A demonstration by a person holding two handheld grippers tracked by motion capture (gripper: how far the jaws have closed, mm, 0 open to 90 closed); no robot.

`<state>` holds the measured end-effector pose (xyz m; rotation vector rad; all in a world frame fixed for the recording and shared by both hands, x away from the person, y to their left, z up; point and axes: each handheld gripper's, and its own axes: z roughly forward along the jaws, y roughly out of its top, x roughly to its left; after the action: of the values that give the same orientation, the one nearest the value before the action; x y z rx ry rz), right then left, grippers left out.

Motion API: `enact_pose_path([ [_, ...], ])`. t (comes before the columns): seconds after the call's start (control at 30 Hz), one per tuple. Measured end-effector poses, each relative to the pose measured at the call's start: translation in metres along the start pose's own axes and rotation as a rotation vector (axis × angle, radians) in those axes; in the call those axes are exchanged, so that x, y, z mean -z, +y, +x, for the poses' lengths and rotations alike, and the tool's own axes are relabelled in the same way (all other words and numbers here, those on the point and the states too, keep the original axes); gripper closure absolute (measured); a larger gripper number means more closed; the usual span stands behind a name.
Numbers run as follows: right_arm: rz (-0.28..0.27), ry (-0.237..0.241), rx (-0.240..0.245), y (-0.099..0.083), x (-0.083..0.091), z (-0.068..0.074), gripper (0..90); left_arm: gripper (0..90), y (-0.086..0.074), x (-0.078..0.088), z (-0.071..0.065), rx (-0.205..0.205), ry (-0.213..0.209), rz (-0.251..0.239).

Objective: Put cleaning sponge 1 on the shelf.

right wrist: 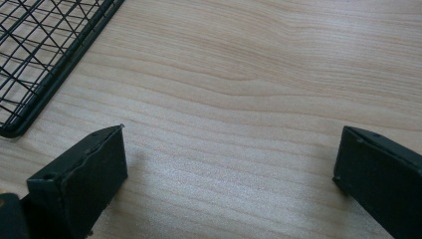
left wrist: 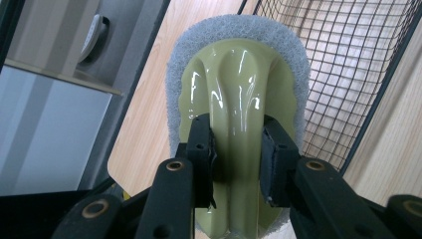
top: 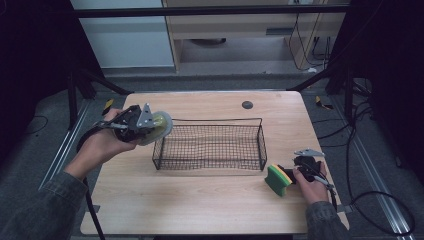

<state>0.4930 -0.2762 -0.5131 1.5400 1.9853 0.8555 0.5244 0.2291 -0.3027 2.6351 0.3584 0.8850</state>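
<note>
Above the table's (top: 200,210) left side, the left gripper (top: 150,125) clamps the scrubber (left wrist: 239,94) by its green handle, just beside the wire basket's (top: 210,162) left end. Right gripper (right wrist: 229,164) rests wide open, empty; a sponge (top: 278,179) lies just beside it.

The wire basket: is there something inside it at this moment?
The wire basket looks empty: through its mesh shows bare table. The scrubber held by the left gripper hangs beside its left end and covers a bit of that corner.
</note>
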Motion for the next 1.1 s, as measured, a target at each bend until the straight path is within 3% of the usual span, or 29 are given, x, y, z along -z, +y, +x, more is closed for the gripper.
enact_pose_path([
  [0.57,0.001,0.002,0.006,0.0,0.0,0.0,0.5,70.3,0.027,-0.02,0.002,-0.092,-0.018,0.002],
  [1.1,0.001,0.003,0.01,0.0,0.0,0.0,0.5,70.3,0.042,-0.032,-0.003,-0.131,-0.028,0.004],
])
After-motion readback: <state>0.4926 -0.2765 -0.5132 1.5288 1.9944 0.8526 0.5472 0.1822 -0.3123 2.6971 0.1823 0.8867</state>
